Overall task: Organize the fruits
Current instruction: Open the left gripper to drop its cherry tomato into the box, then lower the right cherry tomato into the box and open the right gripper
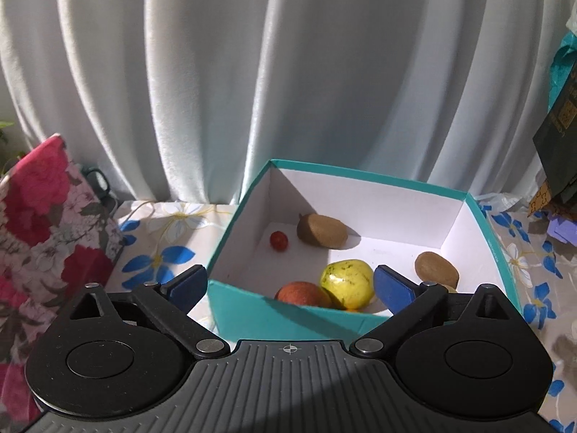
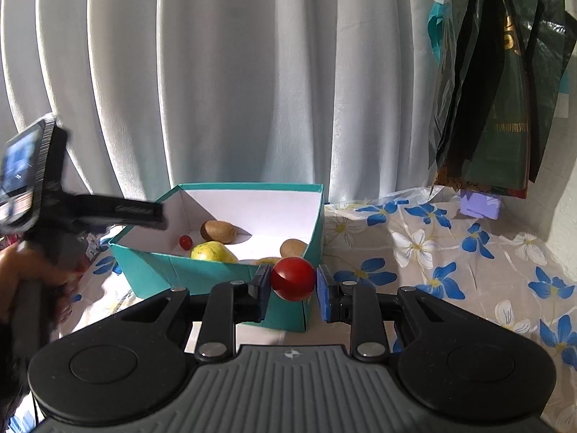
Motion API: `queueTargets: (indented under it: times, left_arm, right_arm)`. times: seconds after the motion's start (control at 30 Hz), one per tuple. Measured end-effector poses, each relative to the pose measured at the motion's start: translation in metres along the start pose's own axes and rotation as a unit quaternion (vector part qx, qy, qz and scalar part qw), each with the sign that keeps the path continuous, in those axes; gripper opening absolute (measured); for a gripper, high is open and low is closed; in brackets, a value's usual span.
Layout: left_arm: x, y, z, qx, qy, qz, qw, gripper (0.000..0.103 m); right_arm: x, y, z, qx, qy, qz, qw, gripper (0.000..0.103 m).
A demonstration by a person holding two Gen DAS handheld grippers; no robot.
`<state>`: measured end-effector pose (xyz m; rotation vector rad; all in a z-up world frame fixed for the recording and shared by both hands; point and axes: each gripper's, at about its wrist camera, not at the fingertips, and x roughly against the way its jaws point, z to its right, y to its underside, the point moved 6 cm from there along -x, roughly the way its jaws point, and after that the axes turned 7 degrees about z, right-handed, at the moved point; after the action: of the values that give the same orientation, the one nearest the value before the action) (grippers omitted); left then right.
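Note:
A teal box with a white inside stands on the flowered cloth. In it lie two brown kiwis, a small cherry tomato, a yellow-green fruit and an orange-red fruit. My left gripper is open over the box's near wall, nothing between its blue pads. In the right wrist view my right gripper is shut on a red tomato, just before the box's near right corner. A hand holds the left gripper at the box's left side.
A white curtain hangs right behind the box. A red flowered cushion leans at the left. Dark bags hang at the right above a small purple box. The flowered cloth stretches to the right of the box.

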<state>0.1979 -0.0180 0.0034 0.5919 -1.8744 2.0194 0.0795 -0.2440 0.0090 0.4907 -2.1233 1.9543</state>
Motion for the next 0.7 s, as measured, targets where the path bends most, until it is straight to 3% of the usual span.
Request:
queueTargets:
  times: [0.3,0.7]
  left_arm:
    - [0.049,0.027,-0.012,0.008,0.000,-0.004,1.0000,0.102]
    - [0.072,0.045,-0.029,0.011,-0.036,-0.011,0.9992,0.102]
  right_arm:
    - [-0.026,-0.010,-0.004,0.014,-0.009,0.003,1.000,0.026]
    - [-0.103,-0.010,-0.016,0.018,-0.030,-0.022,0.999,0.026]
